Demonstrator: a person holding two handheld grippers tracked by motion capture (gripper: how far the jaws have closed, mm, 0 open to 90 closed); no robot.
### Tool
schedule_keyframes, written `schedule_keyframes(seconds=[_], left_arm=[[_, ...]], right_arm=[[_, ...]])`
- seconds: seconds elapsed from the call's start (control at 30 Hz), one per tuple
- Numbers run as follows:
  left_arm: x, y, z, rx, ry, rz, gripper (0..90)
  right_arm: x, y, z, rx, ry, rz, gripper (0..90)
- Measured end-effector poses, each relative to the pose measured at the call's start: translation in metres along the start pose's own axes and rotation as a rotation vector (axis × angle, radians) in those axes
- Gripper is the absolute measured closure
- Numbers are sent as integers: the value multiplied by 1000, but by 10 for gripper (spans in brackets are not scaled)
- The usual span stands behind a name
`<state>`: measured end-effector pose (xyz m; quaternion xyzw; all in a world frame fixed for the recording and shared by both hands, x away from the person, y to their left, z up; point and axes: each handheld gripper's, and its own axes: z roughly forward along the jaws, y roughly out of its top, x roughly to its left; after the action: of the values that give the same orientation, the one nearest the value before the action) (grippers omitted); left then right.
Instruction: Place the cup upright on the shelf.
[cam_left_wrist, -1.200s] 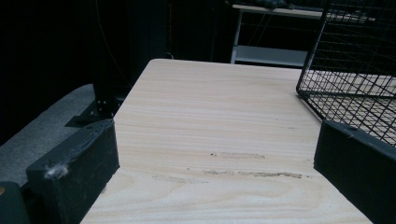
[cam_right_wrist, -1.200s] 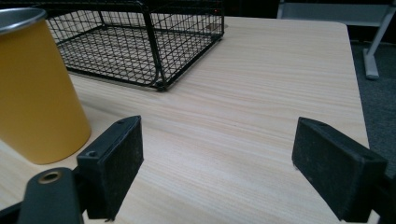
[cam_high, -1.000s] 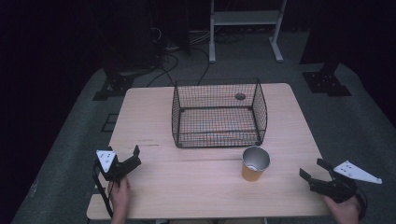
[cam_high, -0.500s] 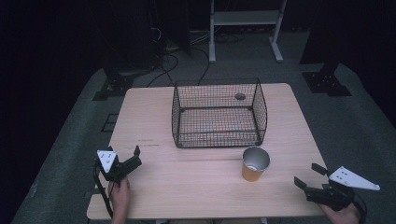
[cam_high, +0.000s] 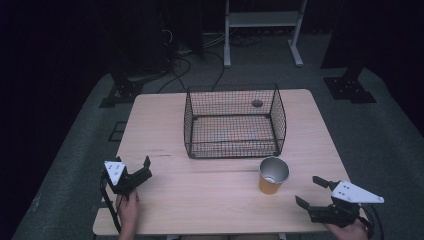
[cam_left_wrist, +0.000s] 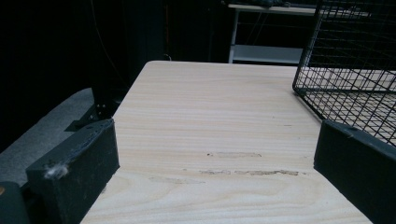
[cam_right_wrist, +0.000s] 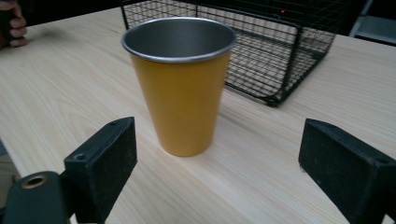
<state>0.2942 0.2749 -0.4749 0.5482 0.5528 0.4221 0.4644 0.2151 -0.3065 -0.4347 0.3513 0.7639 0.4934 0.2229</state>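
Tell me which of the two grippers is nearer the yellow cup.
The right gripper, open at the table's near right corner, with the yellow cup just ahead between its jaws' lines. The left gripper sits open far across the table.

Orange metal cup with silver rim and inside is standing upright, mouth up, empty, just in front of wire basket right corner.

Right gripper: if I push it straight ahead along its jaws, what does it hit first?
Most likely the orange cup: it stands upright, centred ahead of the open right gripper, jaws apart on either side. The wire basket lies behind it.
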Motion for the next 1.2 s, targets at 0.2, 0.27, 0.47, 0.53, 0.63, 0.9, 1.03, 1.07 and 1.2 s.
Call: schedule_keyframes(seconds=[0.2, 0.27, 0.47, 0.53, 0.63, 0.9, 1.03, 1.07, 1.2], left_arm=[[0, 0, 0, -1, -2, 5, 0], [-1, 0, 0, -2, -1, 5, 0], [-1, 0, 0, -1, 0, 9, 0], [-1, 0, 0, -1, 0, 9, 0], [-1, 0, 0, -1, 0, 9, 0], [-1, 0, 0, -2, -1, 9, 0], [-1, 0, 0, -2, -1, 9, 0], [-1, 0, 0, -2, -1, 9, 0], [-1, 0, 0, -2, -2, 9, 0]], right_arm=[[8, 8, 14, 4, 55, -16, 100], [10, 10, 19, 6, 61, -17, 100], [10, 12, 33, 16, 75, -11, 97], [10, 12, 38, 26, 77, -9, 97], [10, 14, 45, 33, 79, -13, 94], [10, 18, 59, 37, 80, -7, 88], [10, 21, 66, 38, 79, -7, 76], [10, 22, 67, 35, 81, -4, 76], [11, 24, 74, 33, 83, -4, 76]])
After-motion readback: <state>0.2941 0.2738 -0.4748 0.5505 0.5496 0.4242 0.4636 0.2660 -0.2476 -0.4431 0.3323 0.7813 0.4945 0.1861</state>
